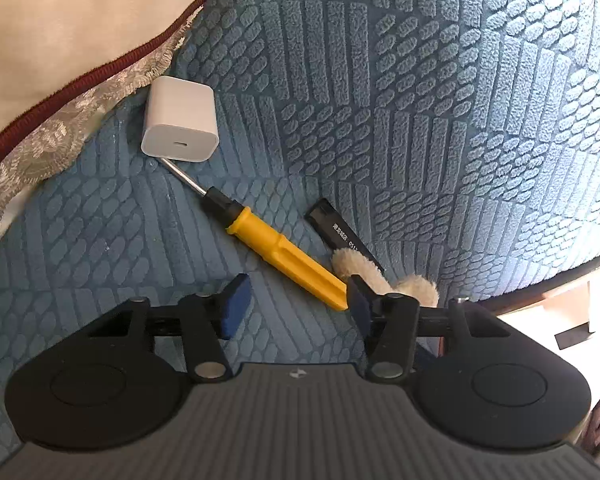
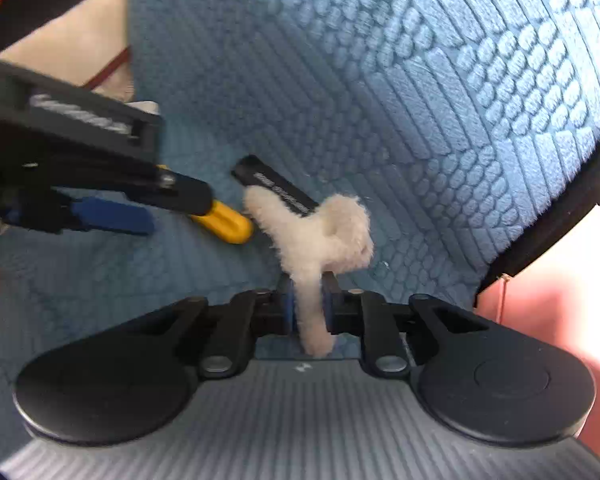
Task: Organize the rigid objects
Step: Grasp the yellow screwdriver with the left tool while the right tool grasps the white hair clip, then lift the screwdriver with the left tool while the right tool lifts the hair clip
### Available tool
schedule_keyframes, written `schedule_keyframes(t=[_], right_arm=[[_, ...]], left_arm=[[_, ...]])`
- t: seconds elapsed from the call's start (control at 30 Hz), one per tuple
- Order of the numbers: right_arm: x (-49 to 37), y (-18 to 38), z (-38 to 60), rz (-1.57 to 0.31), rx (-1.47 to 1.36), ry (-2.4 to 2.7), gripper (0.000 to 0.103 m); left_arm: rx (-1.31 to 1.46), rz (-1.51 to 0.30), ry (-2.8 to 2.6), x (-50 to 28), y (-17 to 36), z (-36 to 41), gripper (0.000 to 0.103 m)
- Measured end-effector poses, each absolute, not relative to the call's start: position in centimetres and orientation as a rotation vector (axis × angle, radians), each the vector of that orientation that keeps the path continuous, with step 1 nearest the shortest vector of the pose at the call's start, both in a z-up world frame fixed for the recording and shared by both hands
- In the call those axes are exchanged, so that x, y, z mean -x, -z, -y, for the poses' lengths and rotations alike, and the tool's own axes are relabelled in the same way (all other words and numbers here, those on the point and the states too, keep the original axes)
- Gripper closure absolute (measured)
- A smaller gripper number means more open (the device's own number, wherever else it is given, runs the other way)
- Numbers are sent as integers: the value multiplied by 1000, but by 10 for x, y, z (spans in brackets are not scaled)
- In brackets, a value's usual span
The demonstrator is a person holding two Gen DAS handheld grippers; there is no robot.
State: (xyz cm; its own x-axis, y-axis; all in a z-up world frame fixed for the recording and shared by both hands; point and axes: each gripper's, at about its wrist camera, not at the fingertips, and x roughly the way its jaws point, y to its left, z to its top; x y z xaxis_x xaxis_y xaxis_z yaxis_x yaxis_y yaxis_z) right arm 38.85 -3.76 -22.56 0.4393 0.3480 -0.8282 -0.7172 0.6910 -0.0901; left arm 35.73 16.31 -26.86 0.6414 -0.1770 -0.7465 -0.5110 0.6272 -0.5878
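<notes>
A yellow-handled screwdriver [image 1: 278,246] lies on the blue textured cushion [image 1: 420,80], its tip under a white charger cube [image 1: 180,122]. A black USB stick [image 1: 340,234] lies just right of the handle. My left gripper [image 1: 296,306] is open, its jaws standing on either side of the handle's end. My right gripper [image 2: 310,300] is shut on a fluffy cream loop [image 2: 320,232] that rests partly over the USB stick [image 2: 276,186]. The left gripper [image 2: 112,212] also shows in the right wrist view over the screwdriver handle [image 2: 226,224].
A cream pillow with dark red piping and lace trim [image 1: 60,60] lies at the cushion's upper left. The cushion's edge [image 1: 560,276] drops off at the right, with a light surface beyond. A pink surface [image 2: 540,300] lies past the edge in the right wrist view.
</notes>
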Motion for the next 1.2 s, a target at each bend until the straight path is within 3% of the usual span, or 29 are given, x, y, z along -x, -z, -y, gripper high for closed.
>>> schedule_keyframes(t=[0.1, 0.27, 0.77, 1.2], right_arm=[[-378, 224, 30, -892, 465, -726, 88], [-369, 224, 25, -924, 458, -780, 88], [-357, 205, 48, -1074, 214, -896, 87], [-355, 206, 44, -1074, 240, -917, 87]], left_arm=[[904, -875, -243, -355, 269, -164, 49], [904, -868, -249, -354, 269, -165, 69], [874, -873, -322, -356, 267, -160, 69], [816, -851, -308, -357, 266, -155, 70]])
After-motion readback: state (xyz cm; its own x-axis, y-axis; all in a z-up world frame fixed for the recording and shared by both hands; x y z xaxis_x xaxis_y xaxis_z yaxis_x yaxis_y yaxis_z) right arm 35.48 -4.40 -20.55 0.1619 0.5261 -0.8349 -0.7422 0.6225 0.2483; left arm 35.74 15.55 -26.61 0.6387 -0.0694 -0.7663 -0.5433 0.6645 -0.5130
